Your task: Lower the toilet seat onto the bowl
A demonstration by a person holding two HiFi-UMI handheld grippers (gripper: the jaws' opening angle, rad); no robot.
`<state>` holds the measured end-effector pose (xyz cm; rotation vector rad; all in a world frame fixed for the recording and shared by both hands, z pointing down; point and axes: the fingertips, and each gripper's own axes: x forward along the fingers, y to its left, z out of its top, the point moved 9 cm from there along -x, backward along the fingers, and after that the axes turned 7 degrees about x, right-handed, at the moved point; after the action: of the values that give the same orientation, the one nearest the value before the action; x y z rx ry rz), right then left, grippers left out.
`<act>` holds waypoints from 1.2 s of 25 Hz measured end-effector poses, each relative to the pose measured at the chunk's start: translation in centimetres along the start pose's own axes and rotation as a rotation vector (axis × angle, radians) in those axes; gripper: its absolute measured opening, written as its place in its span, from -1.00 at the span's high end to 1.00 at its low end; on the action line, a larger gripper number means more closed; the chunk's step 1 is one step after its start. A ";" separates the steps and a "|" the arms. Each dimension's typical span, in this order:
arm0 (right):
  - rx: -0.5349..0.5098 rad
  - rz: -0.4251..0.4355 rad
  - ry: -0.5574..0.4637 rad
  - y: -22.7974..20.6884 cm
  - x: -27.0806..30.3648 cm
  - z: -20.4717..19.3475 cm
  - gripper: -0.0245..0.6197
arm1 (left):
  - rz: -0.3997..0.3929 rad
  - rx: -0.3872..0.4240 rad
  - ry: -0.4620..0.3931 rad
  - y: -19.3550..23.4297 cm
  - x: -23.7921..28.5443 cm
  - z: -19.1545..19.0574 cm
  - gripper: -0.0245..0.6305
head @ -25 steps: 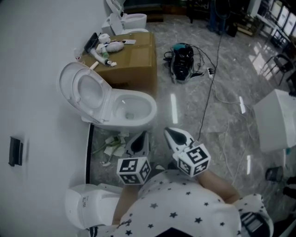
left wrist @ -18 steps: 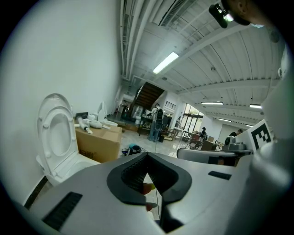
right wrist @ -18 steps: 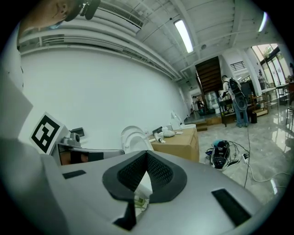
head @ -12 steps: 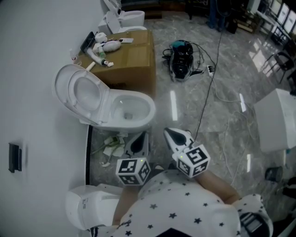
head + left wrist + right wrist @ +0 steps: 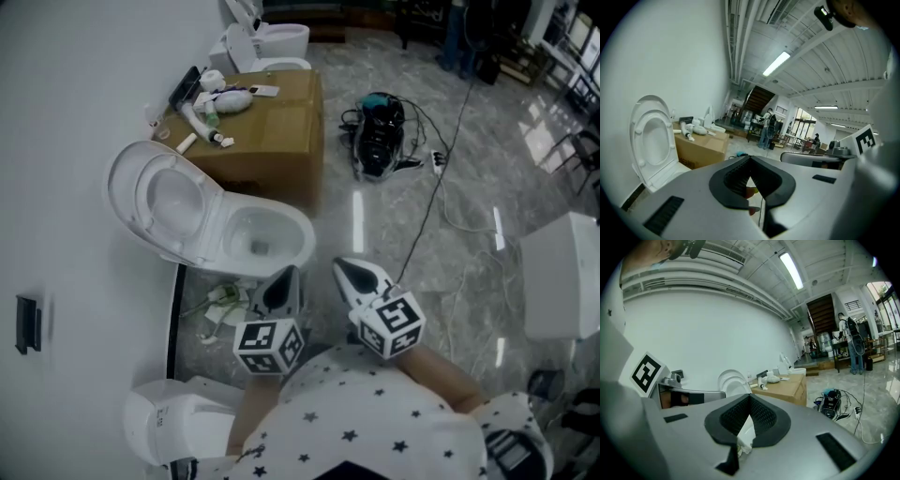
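Note:
The white toilet stands against the left wall with its seat (image 5: 155, 202) and lid raised upright over the open bowl (image 5: 272, 239). My left gripper (image 5: 281, 286) hangs just in front of the bowl's near rim, shut and empty, not touching it. Beside it on the right, my right gripper (image 5: 353, 275) is also shut with nothing in it. In the left gripper view the raised seat (image 5: 652, 140) shows at the left, well beyond the left gripper (image 5: 750, 176). In the right gripper view the seat (image 5: 733, 380) stands behind the right gripper (image 5: 749, 416).
A cardboard box (image 5: 277, 131) with bottles and small items sits right behind the toilet. A second toilet (image 5: 272, 42) is farther back. A black device with cables (image 5: 380, 141) lies on the floor to the right. Litter (image 5: 220, 305) lies beside the bowl, and another white fixture (image 5: 173, 427) at lower left.
The toilet and box have slid lower in the head view as I and both grippers came nearer. Both grippers stay shut and side by side.

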<state>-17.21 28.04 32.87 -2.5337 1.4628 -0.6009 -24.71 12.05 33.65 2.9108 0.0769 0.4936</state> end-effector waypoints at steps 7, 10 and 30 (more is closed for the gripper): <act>-0.003 0.017 0.007 -4.1 1.8 2.5 0.90 | 0.029 0.005 0.008 -0.6 4.3 1.6 0.93; -0.010 0.030 0.016 -6.0 2.1 3.6 0.90 | 0.049 0.004 0.009 -1.1 5.9 2.3 0.93; -0.051 0.180 0.070 -20.7 4.6 9.9 0.90 | 0.240 -0.110 -0.054 -6.2 18.0 5.0 0.93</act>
<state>5.40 34.03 31.86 -2.4044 1.7286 -0.6362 -6.22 18.77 33.61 2.8361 -0.3011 0.4396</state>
